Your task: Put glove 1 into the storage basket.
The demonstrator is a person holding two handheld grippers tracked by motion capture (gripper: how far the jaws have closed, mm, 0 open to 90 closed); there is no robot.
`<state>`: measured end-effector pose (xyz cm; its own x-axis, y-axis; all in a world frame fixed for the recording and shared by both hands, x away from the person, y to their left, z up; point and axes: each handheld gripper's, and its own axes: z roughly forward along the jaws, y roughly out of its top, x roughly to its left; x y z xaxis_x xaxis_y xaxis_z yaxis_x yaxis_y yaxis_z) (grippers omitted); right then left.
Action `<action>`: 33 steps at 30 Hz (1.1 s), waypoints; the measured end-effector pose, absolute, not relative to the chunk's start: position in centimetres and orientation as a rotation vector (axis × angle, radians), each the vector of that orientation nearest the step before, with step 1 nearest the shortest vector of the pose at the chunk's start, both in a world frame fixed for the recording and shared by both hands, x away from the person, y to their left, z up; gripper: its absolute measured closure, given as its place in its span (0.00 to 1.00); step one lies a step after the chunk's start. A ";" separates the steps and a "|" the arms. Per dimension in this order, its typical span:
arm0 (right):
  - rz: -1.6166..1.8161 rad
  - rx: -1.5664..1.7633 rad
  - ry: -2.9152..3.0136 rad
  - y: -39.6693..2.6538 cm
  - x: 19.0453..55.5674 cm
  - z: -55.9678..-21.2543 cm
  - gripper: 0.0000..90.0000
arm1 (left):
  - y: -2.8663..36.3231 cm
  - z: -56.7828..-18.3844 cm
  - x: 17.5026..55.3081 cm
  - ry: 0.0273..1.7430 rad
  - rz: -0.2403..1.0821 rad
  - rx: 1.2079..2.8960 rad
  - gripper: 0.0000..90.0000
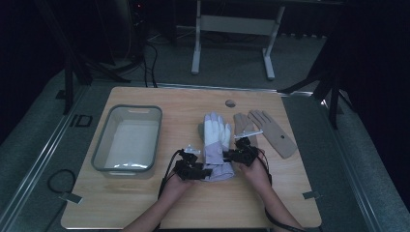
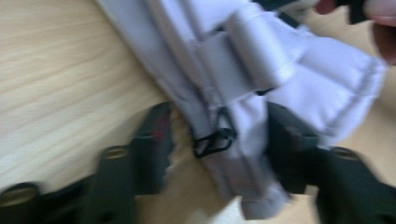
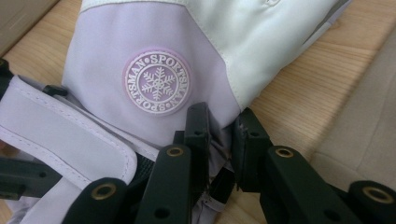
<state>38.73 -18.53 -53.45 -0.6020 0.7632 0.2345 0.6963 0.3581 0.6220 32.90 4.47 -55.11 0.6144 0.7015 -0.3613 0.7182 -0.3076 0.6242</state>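
One lilac-and-white padded ski glove (image 1: 215, 145) on wooden table (image 1: 270, 203), cuff pinched between two grippers. Left gripper (image 1: 192, 170) clamps cuff edge; right gripper (image 1: 240, 155) clamps opposite edge. Two flat tan gloves (image 1: 268, 129) beyond right gripper. One grey plastic bin (image 1: 126, 140) outside left gripper.

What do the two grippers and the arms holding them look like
Both are black. The left gripper and right gripper each carry a pale grey plate on top and trail a black cable back along the forearm. Up close, the jaws are flat black bars on chunky black arms with brass-coloured rivets. One left jaw bears a small red mark. The forearms are bare, no sleeves in view.
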 end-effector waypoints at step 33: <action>1.131 1.279 2.421 -16.0 37.7 -47.9 0.90 | 6.8 -48.5 33.5 0.987 0.024 2.178 0.86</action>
<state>37.72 -16.01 -47.86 -0.6140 0.7681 0.1815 0.6322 0.3410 0.6957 33.49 6.82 -48.50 0.7051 0.6576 -0.2655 0.6438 -0.4366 0.6284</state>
